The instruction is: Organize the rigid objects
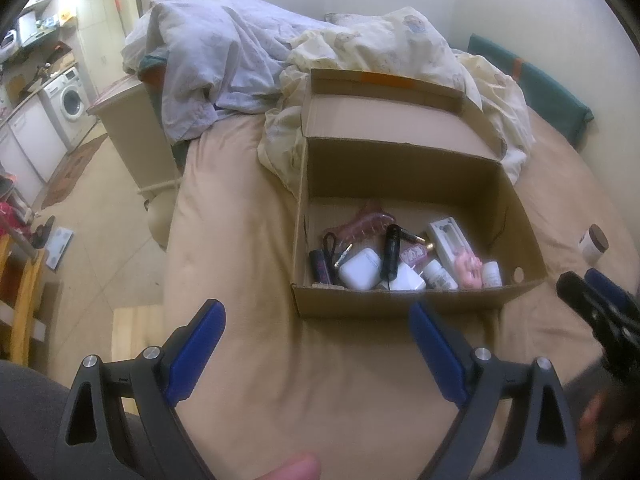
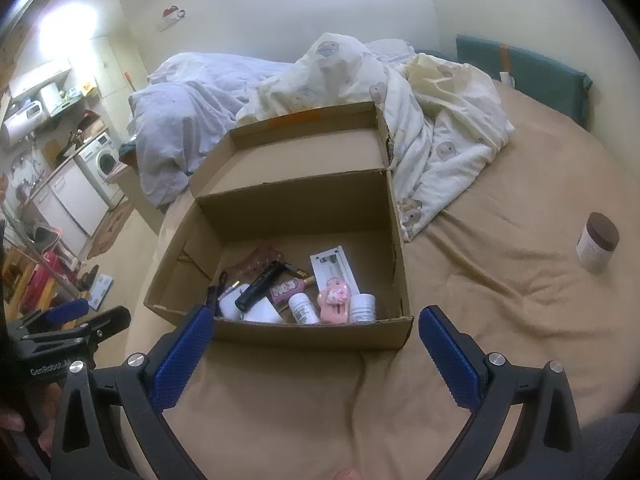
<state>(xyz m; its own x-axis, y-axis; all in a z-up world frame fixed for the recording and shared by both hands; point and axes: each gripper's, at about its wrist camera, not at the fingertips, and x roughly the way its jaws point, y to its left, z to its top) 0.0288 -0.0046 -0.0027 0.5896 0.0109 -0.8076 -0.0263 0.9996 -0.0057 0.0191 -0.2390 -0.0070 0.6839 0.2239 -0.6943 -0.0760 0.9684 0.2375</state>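
An open cardboard box (image 1: 404, 304) (image 2: 316, 332) sits on the tan bed sheet (image 1: 280, 380) (image 2: 500, 300). It holds several small things: a white case (image 1: 360, 269), a black tube (image 1: 391, 250) (image 2: 258, 284), a pink clip (image 1: 368, 220), small white bottles (image 1: 439, 275) (image 2: 363, 307) and a pink toy (image 2: 335, 300). A white jar with a brown lid (image 1: 593, 243) (image 2: 598, 242) stands on the sheet right of the box. My left gripper (image 1: 318, 328) is open and empty in front of the box. My right gripper (image 2: 316, 338) is open and empty at the box's near wall.
Crumpled white and cream bedding (image 1: 224, 60) (image 2: 420, 120) lies behind the box. A green headboard cushion (image 2: 524, 76) is at the back right. The floor, a washing machine (image 1: 68, 100) and cabinets are to the left, past the bed edge.
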